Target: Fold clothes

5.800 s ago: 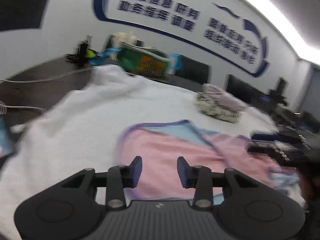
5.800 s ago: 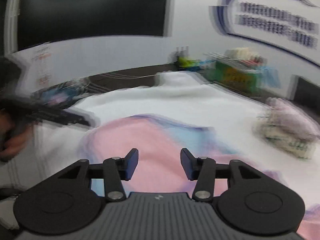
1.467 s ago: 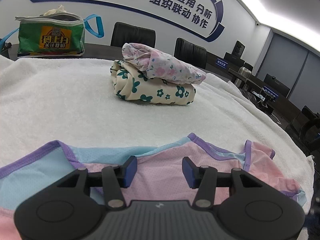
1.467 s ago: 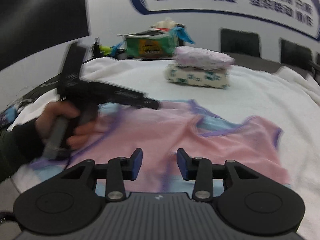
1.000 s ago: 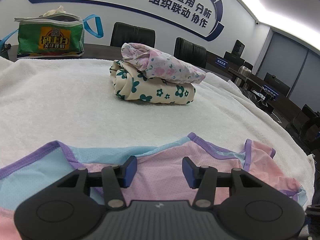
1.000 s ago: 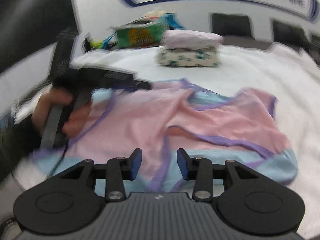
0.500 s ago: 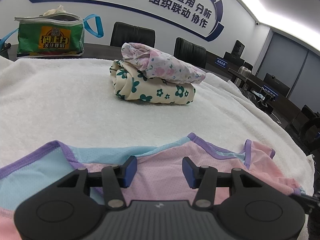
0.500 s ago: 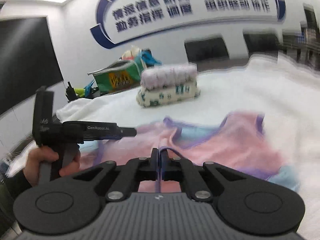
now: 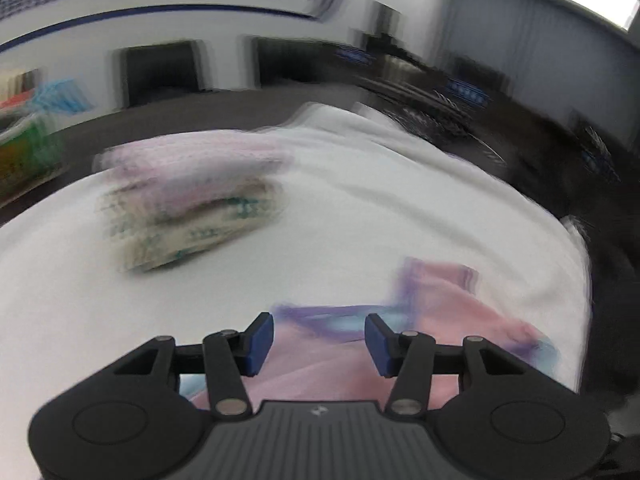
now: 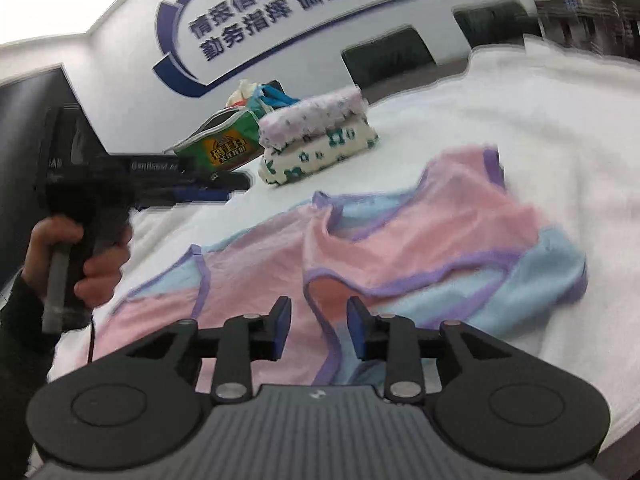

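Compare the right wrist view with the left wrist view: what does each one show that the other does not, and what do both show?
Only the right wrist view shows the person's hand holding the left tool's handle, the readable blue wall lettering, and the pink garment's light blue side with purple trim spread out. The right tool is opening, with a purple-trimmed edge lying between its jaws.

Only the left wrist view, heavily blurred, shows the left tool open from behind and dark furniture beyond the towel.

Both show the white towel, the folded floral stack and the green bag.
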`<state>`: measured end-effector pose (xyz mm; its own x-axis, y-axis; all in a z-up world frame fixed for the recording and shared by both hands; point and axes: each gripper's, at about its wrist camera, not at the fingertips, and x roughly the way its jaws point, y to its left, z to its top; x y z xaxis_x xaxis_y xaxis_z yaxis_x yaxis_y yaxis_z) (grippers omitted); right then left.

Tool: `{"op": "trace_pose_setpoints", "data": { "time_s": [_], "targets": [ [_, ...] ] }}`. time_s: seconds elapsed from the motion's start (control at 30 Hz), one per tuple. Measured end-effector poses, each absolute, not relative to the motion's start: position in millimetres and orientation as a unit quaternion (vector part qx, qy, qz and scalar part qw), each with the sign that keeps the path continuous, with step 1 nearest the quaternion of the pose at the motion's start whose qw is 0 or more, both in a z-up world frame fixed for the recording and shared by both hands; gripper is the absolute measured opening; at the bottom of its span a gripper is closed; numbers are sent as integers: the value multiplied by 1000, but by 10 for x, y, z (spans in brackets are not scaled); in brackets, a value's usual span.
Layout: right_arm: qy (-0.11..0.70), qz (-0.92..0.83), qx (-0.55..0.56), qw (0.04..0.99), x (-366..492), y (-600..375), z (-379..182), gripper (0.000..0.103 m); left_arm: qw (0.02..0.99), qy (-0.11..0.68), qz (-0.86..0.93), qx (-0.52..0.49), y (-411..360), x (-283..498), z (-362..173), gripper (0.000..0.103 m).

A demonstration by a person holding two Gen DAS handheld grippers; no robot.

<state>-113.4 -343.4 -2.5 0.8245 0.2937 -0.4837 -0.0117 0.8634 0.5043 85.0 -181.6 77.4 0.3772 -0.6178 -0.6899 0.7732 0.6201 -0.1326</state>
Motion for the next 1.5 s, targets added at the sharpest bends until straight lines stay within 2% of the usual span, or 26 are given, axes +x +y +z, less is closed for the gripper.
{"op": "trace_pose_setpoints", "data": {
  "time_s": [0.1,0.13,0.17,0.4,0.53,0.6,0.63,0.67,0.7,0.87,0.97,1.17,1.3,1.4,1.47,1.5],
  "targets": [
    [279,80,300,909,-1133,-3575,-83,35,770,412,-459,164,-2342,947,559,47],
    [278,82,323,901,-1120,-3621,-96,41,753,432,-460,184,-2486,985,467,39],
    [277,84,346,892,-1105,-3667,-108,41,741,445,-462,197,-2577,1009,410,26],
    [281,95,429,853,-942,-3696,-261,41,716,444,-493,218,-2584,920,441,22],
    [272,84,431,856,-909,-3663,-301,29,713,435,-493,243,-2580,829,437,22],
    [273,75,413,866,-904,-3617,-292,25,716,427,-486,263,-2603,785,390,18],
    [273,72,406,869,-908,-3594,-289,23,719,417,-485,272,-2594,753,388,14],
    [273,70,401,872,-911,-3581,-285,21,722,409,-483,279,-2590,722,388,4],
    [272,68,396,874,-915,-3569,-281,20,726,401,-482,283,-2588,694,393,2],
    [253,61,354,898,-949,-3488,-183,6,753,368,-478,264,-2473,650,498,2],
    [232,60,295,925,-1025,-3362,-61,5,764,351,-491,228,-2312,681,601,2],
    [179,62,103,976,-1189,-2875,167,3,796,340,-483,131,-1804,836,680,3],
    [216,94,-48,971,-1207,-2477,116,3,825,345,-443,69,-1391,972,644,10],
    [247,111,-79,959,-1231,-2406,87,13,840,341,-420,27,-1085,954,641,13],
    [245,126,-56,960,-1299,-2525,157,38,850,340,-403,8,-935,913,668,28],
    [245,133,-44,959,-1330,-2597,206,42,855,340,-392,-1,-864,889,685,32]
  ]
}}
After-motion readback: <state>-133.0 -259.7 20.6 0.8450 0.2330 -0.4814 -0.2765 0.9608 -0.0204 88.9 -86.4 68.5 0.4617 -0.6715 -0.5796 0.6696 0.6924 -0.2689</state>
